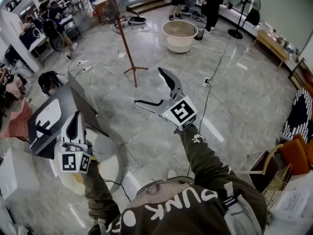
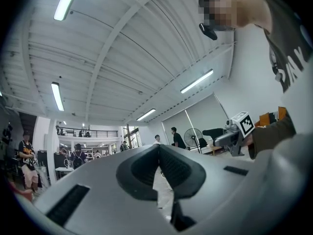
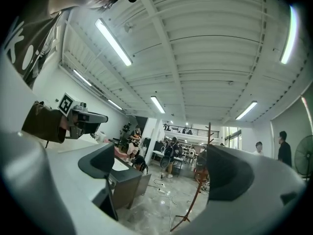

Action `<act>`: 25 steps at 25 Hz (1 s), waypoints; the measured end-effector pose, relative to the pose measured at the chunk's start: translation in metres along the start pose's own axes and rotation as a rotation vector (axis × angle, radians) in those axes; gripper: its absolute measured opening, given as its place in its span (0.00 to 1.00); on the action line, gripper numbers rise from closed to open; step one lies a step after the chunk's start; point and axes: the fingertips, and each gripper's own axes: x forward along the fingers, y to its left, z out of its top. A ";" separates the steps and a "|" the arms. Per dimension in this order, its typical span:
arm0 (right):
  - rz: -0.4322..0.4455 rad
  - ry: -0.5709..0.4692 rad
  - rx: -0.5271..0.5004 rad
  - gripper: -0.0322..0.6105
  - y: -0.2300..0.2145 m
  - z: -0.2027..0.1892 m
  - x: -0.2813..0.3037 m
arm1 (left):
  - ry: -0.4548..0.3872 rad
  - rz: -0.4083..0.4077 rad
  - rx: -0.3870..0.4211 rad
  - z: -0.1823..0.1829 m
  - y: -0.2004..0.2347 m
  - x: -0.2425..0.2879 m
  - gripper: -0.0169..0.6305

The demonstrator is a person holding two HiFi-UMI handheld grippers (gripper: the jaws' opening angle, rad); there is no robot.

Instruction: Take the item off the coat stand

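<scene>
The coat stand (image 1: 126,38) is a thin brown pole on a spread foot, standing bare on the marble floor ahead of me. No item hangs on the part I can see. My right gripper (image 1: 149,86) is held out toward it, open wide with nothing between the jaws. In the right gripper view the stand (image 3: 199,186) shows in the gap of that gripper (image 3: 161,169), still some way off. My left gripper (image 1: 74,119) hovers lower left, shut and empty. In the left gripper view its jaws (image 2: 159,153) meet with no gap.
A dark grey cabinet (image 1: 51,119) stands by my left gripper, with a round white table (image 1: 110,168) below it. A beige tub (image 1: 179,35) and a floor fan (image 1: 243,4) stand beyond the coat stand. Cables (image 1: 210,89) trail across the floor. People stand at the far end.
</scene>
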 end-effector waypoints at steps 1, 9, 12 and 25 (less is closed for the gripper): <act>0.005 0.000 0.001 0.94 -0.004 -0.001 -0.002 | 0.002 0.004 -0.002 0.000 -0.004 0.002 0.03; 0.010 0.005 0.001 0.95 -0.036 -0.014 -0.008 | 0.027 0.007 -0.002 -0.007 -0.022 0.026 0.03; 0.004 0.005 0.003 0.95 -0.048 -0.023 0.002 | 0.033 0.004 -0.003 -0.016 -0.017 0.040 0.03; -0.061 0.043 -0.009 0.95 -0.108 -0.072 0.123 | 0.007 -0.034 -0.043 -0.090 0.088 0.144 0.03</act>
